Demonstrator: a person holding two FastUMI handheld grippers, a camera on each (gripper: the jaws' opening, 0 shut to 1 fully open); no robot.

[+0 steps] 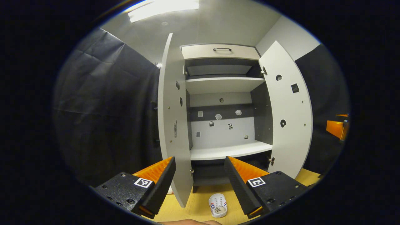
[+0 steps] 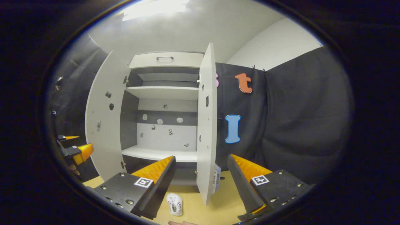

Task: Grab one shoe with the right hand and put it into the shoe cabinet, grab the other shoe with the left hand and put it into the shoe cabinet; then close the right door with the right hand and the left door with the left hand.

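The shoe cabinet point(image 1: 231, 150) stands ahead with both doors swung wide and its white shelves bare. A white shoe point(image 1: 217, 204) with striped sides lies on the wooden floor in front of it, toe toward the cabinet. A sliver of a second white shoe point(image 1: 169, 190) peeks out beside my left finger. My left gripper point(image 1: 200, 176) is open, above the floor and aimed into the cabinet. In the right gripper view the cabinet point(image 2: 156, 153) is left of centre and one white shoe point(image 2: 175, 203) lies below. My right gripper point(image 2: 201, 176) is open and holds nothing.
The left door point(image 1: 170, 125) and right door point(image 1: 289, 118) jut out toward me. The right door point(image 2: 207, 125) shows edge-on, close to my right gripper. A closed drawer point(image 1: 222, 51) tops the cabinet. Black cloth walls flank both sides. The left gripper point(image 2: 75, 150) shows far left.
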